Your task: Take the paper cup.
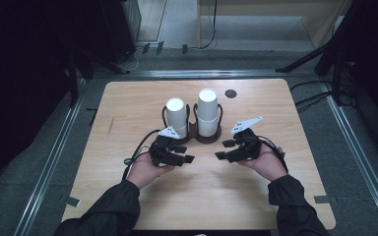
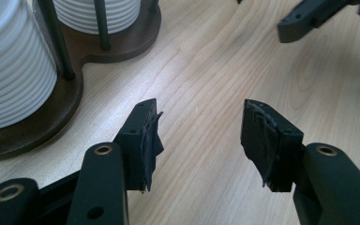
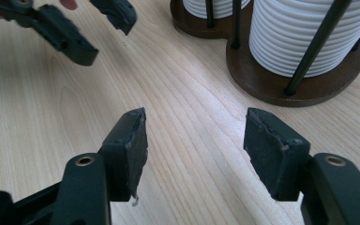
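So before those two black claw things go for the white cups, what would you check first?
1. Left hand-held gripper open and empty: ok.
2. Right hand-held gripper open and empty: ok.
3. Two stacks of ribbed white paper cups, the left stack and the right stack, upright in the dark brown wooden double holder: ok.
4. Bare light wooden tabletop between both grippers and the holder: ok.
5. Thin black metal holder rods stand around each stack and may block a sideways grasp: not ok.
6. Whether the top cups are stuck together: cannot tell.
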Tool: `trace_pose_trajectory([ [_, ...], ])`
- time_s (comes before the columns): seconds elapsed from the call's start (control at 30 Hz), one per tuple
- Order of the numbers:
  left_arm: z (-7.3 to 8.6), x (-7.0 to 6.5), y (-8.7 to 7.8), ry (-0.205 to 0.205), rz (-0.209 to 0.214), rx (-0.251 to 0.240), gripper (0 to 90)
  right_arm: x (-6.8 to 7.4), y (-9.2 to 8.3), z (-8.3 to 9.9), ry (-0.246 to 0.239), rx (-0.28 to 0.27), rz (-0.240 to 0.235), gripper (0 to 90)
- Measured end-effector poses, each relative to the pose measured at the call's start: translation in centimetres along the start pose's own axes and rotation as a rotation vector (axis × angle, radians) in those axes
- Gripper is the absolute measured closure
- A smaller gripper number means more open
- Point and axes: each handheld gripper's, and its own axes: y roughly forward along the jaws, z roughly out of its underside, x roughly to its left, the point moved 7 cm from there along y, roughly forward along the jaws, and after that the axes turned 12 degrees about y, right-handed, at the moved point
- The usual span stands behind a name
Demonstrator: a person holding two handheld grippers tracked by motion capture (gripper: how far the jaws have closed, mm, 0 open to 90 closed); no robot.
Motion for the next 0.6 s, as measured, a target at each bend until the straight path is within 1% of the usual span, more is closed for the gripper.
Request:
trace_pose_trajectory([
  [0.1,-0.3,0.3,0.3,0.001,-0.014,-0.009,48.2,0.0,-0.2,0.0,-0.006,-0.006,-0.001,39.2],
  [0.13,-0.5,0.3,0.3,-0.004,-0.015,-0.013,49.1,-0.1,-0.3,-0.1,-0.001,-0.008,-0.001,39.0],
  [0.2,-0.8,0.3,0.4,0.001,-0.018,-0.021,51.0,-0.2,-0.4,-0.1,-0.007,-0.009,0.0,38.5],
  [0.27,-1.3,0.3,0.4,0.007,-0.022,-0.036,54.3,-0.3,-0.6,-0.1,-0.012,-0.004,-0.007,38.5],
  [0.33,-1.8,0.3,0.5,0.014,-0.03,-0.048,55.4,-0.3,-0.8,-0.3,-0.021,-0.01,-0.007,38.5],
  [0.37,-2.1,0.3,0.7,0.01,-0.027,-0.052,55.5,-0.3,-1.0,-0.4,-0.019,-0.012,-0.009,38.5],
  [0.4,-2.3,0.3,0.8,0.005,-0.029,-0.048,55.4,-0.5,-1.2,-0.6,-0.025,-0.015,-0.005,38.5],
  [0.43,-2.5,0.3,0.9,0.012,-0.036,-0.041,55.3,-0.6,-1.4,-0.7,-0.026,-0.025,0.001,38.5],
  [0.5,-2.9,0.3,1.1,0.02,-0.034,-0.039,55.7,-0.8,-1.9,-1.1,-0.017,-0.035,0.006,38.5],
  [0.6,-3.7,0.6,1.1,0.018,-0.037,-0.041,57.5,-1.2,-2.5,-1.6,-0.011,-0.041,0.009,37.7],
])
